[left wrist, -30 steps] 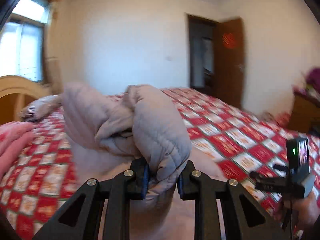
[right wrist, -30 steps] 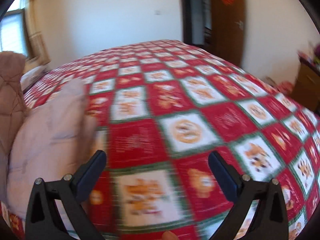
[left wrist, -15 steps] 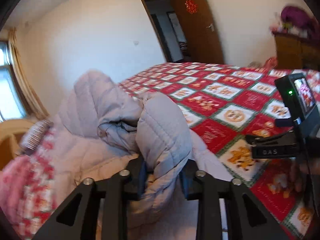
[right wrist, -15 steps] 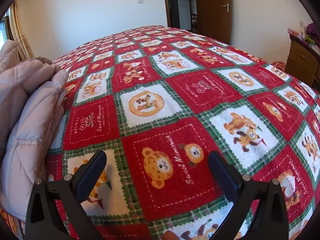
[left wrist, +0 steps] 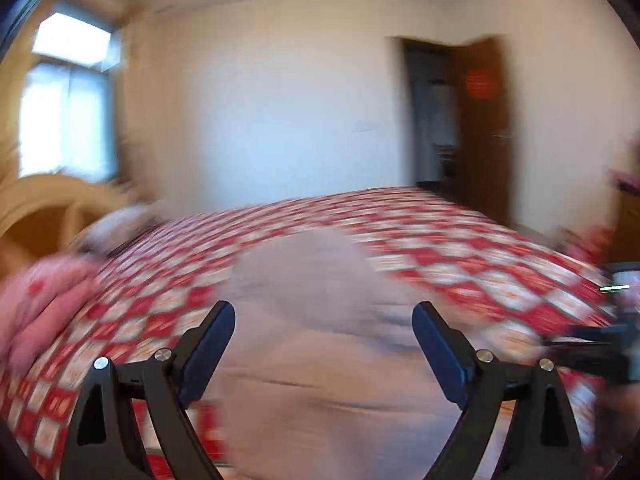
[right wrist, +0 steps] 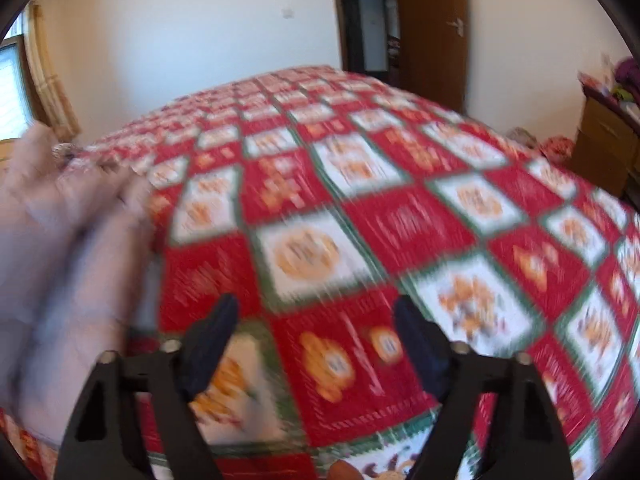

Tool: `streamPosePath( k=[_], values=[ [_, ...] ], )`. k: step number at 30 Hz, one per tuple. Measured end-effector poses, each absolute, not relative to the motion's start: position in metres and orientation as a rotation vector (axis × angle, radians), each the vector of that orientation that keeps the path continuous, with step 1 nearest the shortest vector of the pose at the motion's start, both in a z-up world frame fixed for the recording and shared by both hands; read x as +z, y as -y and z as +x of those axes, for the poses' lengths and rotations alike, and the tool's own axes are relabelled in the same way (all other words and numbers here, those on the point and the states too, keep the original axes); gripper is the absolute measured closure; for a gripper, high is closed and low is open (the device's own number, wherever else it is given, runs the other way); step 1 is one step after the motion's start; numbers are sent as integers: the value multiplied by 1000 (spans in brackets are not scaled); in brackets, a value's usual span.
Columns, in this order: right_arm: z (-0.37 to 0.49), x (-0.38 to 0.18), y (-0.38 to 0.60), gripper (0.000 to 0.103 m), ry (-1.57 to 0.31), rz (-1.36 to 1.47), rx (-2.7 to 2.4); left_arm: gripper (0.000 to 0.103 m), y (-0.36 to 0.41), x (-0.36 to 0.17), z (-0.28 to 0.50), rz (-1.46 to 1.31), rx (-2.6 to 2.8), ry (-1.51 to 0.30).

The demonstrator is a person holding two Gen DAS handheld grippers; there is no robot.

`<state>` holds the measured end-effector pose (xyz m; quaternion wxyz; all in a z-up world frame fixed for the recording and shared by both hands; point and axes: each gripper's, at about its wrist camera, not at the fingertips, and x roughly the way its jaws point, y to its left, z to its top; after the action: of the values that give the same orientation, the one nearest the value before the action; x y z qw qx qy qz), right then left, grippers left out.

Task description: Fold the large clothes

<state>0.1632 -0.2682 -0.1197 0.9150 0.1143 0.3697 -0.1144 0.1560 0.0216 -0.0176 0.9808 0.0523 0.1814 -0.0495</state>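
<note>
A pale pink-grey padded jacket (left wrist: 320,320) lies flat on the bed in the left wrist view, blurred by motion. My left gripper (left wrist: 323,316) is open and empty just above it. In the right wrist view the jacket (right wrist: 68,264) lies at the left edge. My right gripper (right wrist: 316,316) is open and empty over the red checked bedspread (right wrist: 400,220), to the right of the jacket. The right gripper's body shows at the right edge of the left wrist view (left wrist: 600,344).
A wooden headboard (left wrist: 44,208), a pillow (left wrist: 116,228) and a pink blanket (left wrist: 36,304) are at the left. An open brown door (left wrist: 484,128) stands at the back right. A wooden dresser (right wrist: 604,144) stands at the right of the bed.
My left gripper has opened and let go of the jacket fold, which now lies flat on the bed. The right gripper stays open, its fingers a little closer together.
</note>
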Motion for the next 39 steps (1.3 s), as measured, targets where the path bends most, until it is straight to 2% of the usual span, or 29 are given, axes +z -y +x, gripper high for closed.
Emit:
streamPosePath(
  k=[1,3,8,13,17,21,29,34,36,37,39],
  values=[
    [170,-104,263,34,-745,225,-211,12,-48,-21,178,55,-16,-398],
    [186,-71,247,41,-718,211,-161,12,-95,-33,218,-42,113,-466],
    [235,-8,183,41,-695,172,-75,12,-166,-69,290,-225,290,-621],
    [297,18,108,40,-737,171,4,12,-172,-92,322,-319,218,-676],
    [326,4,67,40,-738,162,56,12,-151,-102,333,-323,92,-685],
    [328,-34,62,41,-804,154,66,12,-96,-103,325,-153,11,-655],
    [274,-109,155,39,-831,342,-33,12,1,-109,297,112,-93,-576],
    [266,-95,171,38,-780,351,-68,12,6,-104,300,144,-74,-611],
    [262,-67,167,51,-700,306,-78,12,-5,-91,298,81,-53,-626],
    [263,-55,163,63,-663,288,-79,12,-11,-82,296,51,-48,-615],
    [274,-38,155,71,-638,265,-47,12,-17,-61,295,11,-27,-581]
  ],
)
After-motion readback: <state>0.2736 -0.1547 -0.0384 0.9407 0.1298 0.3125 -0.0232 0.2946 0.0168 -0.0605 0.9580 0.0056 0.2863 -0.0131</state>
